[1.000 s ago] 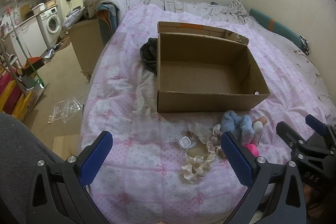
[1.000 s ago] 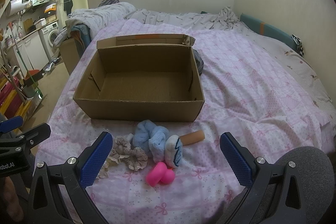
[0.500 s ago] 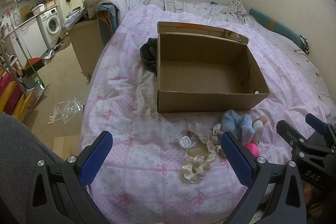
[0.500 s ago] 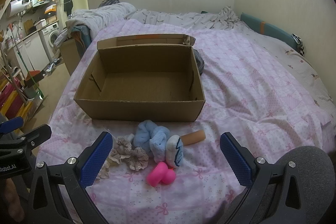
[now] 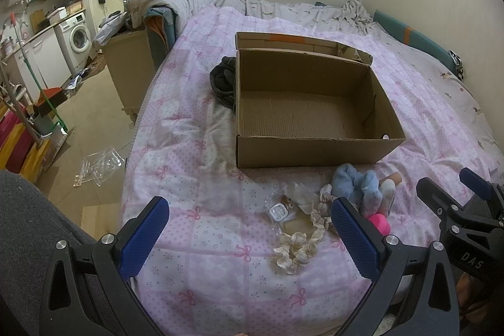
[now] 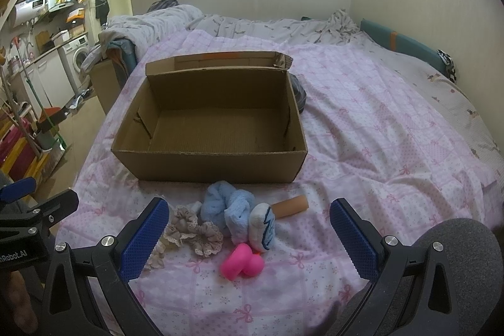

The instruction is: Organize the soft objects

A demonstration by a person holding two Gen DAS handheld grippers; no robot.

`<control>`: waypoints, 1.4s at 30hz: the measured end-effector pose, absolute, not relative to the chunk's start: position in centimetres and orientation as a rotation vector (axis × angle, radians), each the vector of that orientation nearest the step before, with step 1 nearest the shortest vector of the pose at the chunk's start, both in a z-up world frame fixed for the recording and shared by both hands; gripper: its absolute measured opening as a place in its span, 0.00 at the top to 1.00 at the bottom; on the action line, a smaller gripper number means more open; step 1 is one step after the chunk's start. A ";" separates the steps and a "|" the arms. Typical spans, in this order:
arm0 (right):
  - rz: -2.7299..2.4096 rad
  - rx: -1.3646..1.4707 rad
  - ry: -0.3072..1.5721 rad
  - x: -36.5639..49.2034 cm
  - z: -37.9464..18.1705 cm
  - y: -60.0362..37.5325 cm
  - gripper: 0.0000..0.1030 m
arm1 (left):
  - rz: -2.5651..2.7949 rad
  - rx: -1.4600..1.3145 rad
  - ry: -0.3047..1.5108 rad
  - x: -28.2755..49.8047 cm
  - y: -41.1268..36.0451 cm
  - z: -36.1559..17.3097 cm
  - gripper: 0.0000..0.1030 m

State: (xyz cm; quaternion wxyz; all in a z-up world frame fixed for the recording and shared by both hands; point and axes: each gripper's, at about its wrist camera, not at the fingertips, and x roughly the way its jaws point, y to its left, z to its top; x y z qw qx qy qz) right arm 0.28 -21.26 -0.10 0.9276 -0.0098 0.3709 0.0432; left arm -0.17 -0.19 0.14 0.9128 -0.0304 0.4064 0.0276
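Observation:
An empty cardboard box (image 6: 220,169) (image 5: 308,151) sits open on the pink bedspread. In front of it lies a small heap: a fluffy light-blue scrunchie (image 6: 228,205) (image 5: 354,183), a white plush piece with blue marks (image 6: 263,229), a tan tube (image 6: 291,206), a bright pink toy (image 6: 241,262) (image 5: 379,222), a beige lace scrunchie (image 6: 192,230) and a cream scrunchie (image 5: 294,251). My right gripper (image 6: 249,238) hangs open just short of the heap. My left gripper (image 5: 249,236) is open too, left of the heap, above the bedspread.
A clear plastic packet (image 5: 278,211) lies by the scrunchies. Dark clothing (image 5: 223,81) sits against the box's far side. Grey bedding (image 6: 267,27) covers the far bed. Left of the bed are a floor, a washing machine (image 5: 77,40) and a wooden cabinet (image 5: 130,71).
Both views have barely shifted; the grippers stay open and the heap lies untouched.

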 end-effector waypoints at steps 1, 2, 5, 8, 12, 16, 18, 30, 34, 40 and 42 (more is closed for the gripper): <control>0.087 -0.021 0.760 0.3 -0.1 -21.3 0.00 | 0.057 -0.062 0.838 -0.2 -0.2 0.1 0.00; 0.087 -0.019 0.760 0.3 -0.1 -21.3 0.00 | 0.056 -0.062 0.838 -0.2 -0.2 0.1 0.00; 0.086 -0.015 0.761 0.3 -0.1 -21.2 0.00 | 0.056 -0.061 0.838 -0.2 -0.2 0.1 0.00; 0.089 -0.019 0.761 0.2 0.0 -21.1 0.00 | 0.056 -0.062 0.838 -0.1 -0.2 0.1 0.00; 0.090 -0.020 0.760 0.2 0.0 -21.2 0.00 | 0.056 -0.062 0.839 -0.2 -0.3 0.1 0.00; 0.090 -0.019 0.761 0.2 0.1 -21.1 0.00 | 0.055 -0.061 0.840 -0.2 -0.2 0.1 0.00; 0.089 -0.018 0.762 0.2 0.0 -21.1 0.00 | 0.052 -0.065 0.842 -0.1 -0.2 0.1 0.00; 0.140 0.083 0.850 1.8 1.1 -22.6 0.00 | 0.036 -0.111 0.886 2.0 1.4 2.1 0.00; 0.157 0.183 0.907 3.1 1.7 -24.4 0.00 | 0.061 -0.102 0.923 3.6 1.9 2.3 0.00; 0.200 0.464 1.198 6.2 -3.0 -27.1 0.00 | 0.086 -0.108 1.017 5.8 2.3 0.1 0.00; 0.185 0.492 1.273 6.7 -5.0 -26.9 0.00 | 0.092 -0.122 1.052 6.2 2.7 -1.2 0.00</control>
